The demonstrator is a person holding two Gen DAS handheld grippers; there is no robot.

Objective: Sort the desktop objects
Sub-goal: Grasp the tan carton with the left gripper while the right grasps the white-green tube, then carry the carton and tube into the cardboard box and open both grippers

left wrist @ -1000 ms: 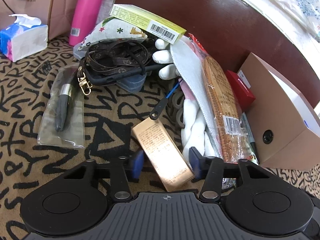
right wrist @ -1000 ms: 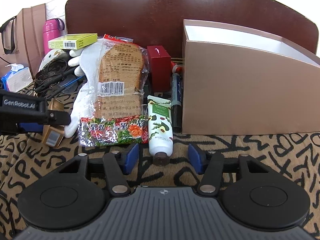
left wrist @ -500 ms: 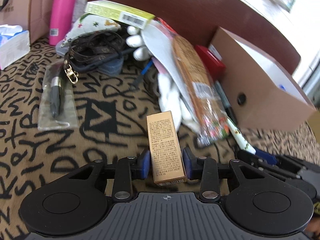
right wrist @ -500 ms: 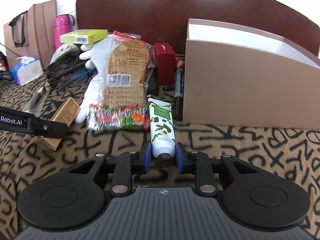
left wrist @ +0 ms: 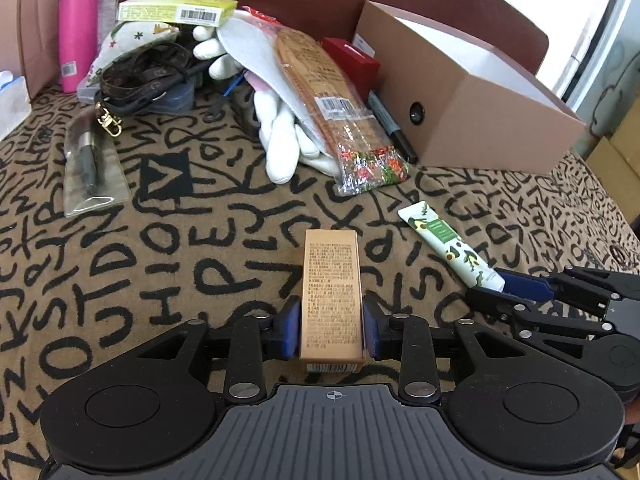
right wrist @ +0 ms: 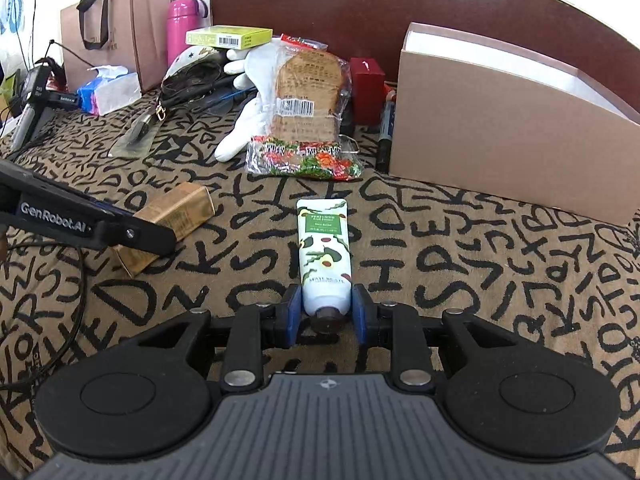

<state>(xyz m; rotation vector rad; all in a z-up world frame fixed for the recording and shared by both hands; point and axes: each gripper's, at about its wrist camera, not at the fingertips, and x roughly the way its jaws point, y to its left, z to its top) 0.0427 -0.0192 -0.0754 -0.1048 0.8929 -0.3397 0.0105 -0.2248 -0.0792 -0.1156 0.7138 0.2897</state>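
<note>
My left hand-held gripper [left wrist: 331, 328] is pinching a gold-brown rectangular carton [left wrist: 331, 294] printed with fine text, its blue pads pressed against both long sides near the carton's near end, while the far end points to twelve o'clock above the tan desk cover with black lettering [left wrist: 168, 248]. My right hand-held gripper [right wrist: 325, 316] is pinching a white hand-cream tube with avocado artwork [right wrist: 325, 252] just above its dark cap, the tube's flat crimped end aimed at twelve o'clock. In the left wrist view that gripper sits at about three o'clock with the tube angled toward eleven. At one o'clock in both views stands an open brown cardboard box with a white interior [right wrist: 500, 128], backed by a dark wooden headboard. A black marker [left wrist: 390, 126] lies along the box's left wall, touching or nearly so. Toward twelve o'clock lies a pile: a clear packet of sliced bread with a floral edge [right wrist: 306, 120], white gloves [left wrist: 280, 136], a red box [right wrist: 366, 90] and a yellow-green box [left wrist: 176, 10] on top. At eleven o'clock stands a pink bottle [left wrist: 78, 24], upright.
</note>
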